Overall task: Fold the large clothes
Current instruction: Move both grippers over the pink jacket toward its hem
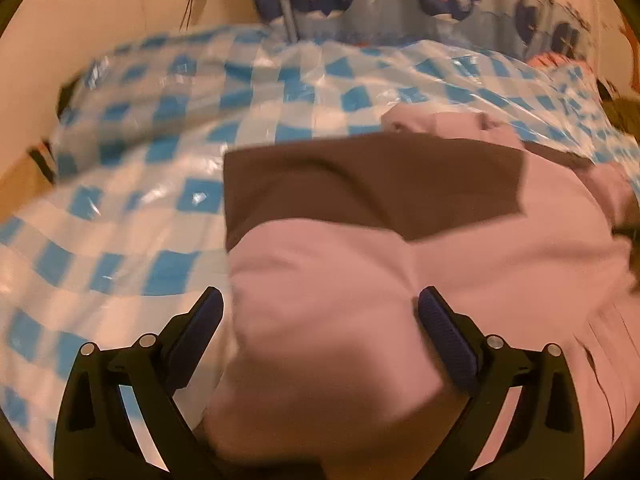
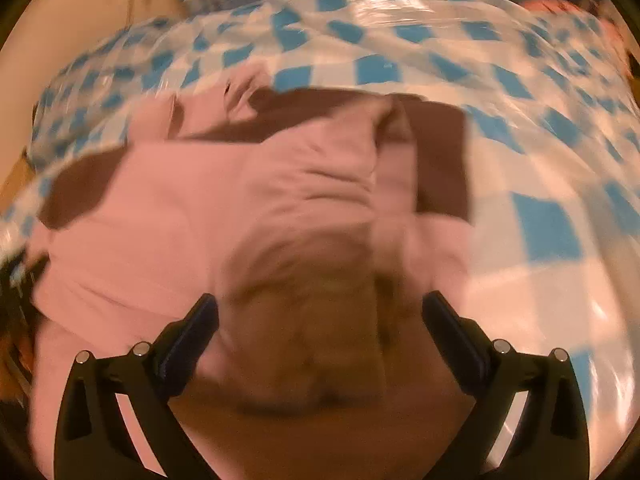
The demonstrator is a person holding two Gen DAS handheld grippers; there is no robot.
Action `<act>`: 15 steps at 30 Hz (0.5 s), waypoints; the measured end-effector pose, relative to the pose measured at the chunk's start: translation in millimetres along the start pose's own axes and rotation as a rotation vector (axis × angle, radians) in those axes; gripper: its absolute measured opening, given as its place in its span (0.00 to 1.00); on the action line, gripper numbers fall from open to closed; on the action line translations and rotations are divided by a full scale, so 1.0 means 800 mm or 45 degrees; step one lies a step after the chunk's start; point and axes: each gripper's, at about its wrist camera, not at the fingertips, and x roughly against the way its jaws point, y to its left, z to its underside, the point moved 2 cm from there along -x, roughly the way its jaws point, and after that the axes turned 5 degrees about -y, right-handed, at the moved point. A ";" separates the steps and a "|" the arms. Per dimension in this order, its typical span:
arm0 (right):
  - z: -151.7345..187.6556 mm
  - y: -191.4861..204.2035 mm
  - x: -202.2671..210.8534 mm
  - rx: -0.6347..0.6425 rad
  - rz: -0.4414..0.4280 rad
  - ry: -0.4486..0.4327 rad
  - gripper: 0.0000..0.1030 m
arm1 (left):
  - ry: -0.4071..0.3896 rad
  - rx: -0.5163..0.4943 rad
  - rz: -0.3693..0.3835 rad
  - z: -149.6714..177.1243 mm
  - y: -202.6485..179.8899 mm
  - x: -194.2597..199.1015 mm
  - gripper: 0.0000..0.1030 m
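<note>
Pink garment (image 1: 500, 248) with brown panel (image 1: 372, 180) lies spread on checkered surface (image 1: 120, 216), just ahead of both grippers. Fold of pink cloth sits between fingers of left gripper (image 1: 320, 312), jaws wide, not clamped. Right gripper (image 2: 320, 316) also wide over bunched cloth; contact unclear, picture blurred. Judgement: close both on matching edges at same level before lifting, keep fold line straight, avoid catching plastic cover beneath.
</note>
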 end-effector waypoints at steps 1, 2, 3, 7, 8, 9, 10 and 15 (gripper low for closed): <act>0.004 0.001 0.025 -0.007 -0.021 -0.038 0.95 | -0.022 -0.048 -0.015 0.002 -0.005 0.016 0.92; 0.012 0.005 0.043 0.008 -0.040 -0.055 0.94 | -0.052 -0.116 -0.046 0.006 -0.011 0.039 0.92; 0.025 0.010 0.062 0.025 -0.059 -0.061 0.94 | -0.069 -0.151 -0.059 0.008 -0.014 0.053 0.92; 0.070 0.021 0.114 0.091 -0.112 -0.048 0.94 | -0.144 -0.311 -0.105 0.020 -0.029 0.127 0.92; 0.089 0.023 0.130 0.098 -0.129 -0.040 0.94 | -0.154 -0.333 -0.108 0.022 -0.032 0.139 0.92; 0.101 0.025 0.139 0.104 -0.141 -0.025 0.94 | -0.170 -0.361 -0.117 0.027 -0.035 0.160 0.92; 0.118 0.028 0.148 0.115 -0.150 -0.009 0.94 | -0.177 -0.377 -0.123 0.030 -0.038 0.172 0.92; 0.193 0.037 0.153 0.202 -0.106 0.092 0.95 | -0.159 -0.400 -0.121 0.053 -0.046 0.224 0.92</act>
